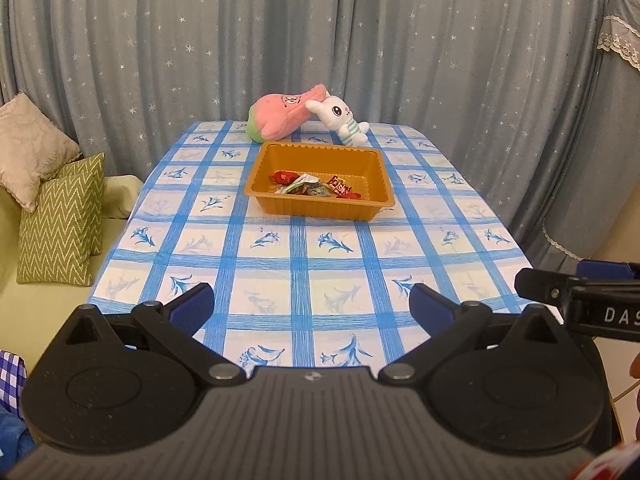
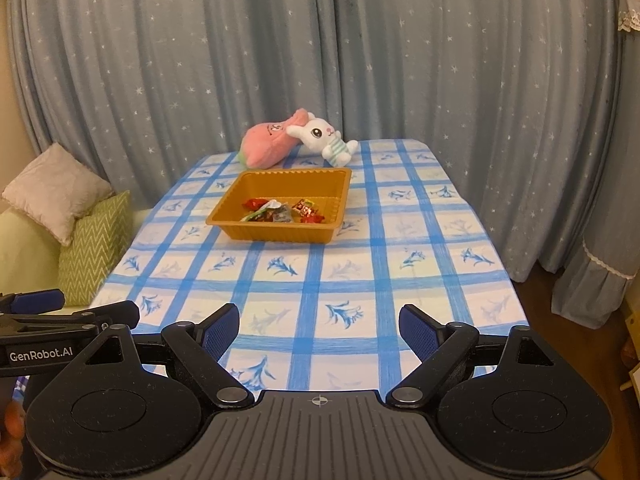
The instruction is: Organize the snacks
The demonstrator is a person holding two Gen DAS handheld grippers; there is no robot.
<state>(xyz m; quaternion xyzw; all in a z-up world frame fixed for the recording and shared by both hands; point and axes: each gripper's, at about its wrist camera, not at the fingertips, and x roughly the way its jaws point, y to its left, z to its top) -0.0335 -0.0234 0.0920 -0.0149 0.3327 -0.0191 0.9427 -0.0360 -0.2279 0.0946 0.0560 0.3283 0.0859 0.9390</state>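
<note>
An orange plastic tray sits on the far half of the table. Several wrapped snacks lie in its near part, among them red packets and a green and white one. My left gripper is open and empty over the table's near edge, far from the tray. My right gripper is open and empty, also at the near edge. Each gripper shows at the side of the other's view.
The table has a blue checked cloth. A pink plush and a white rabbit plush lie behind the tray. A sofa with cushions stands left. Curtains hang behind.
</note>
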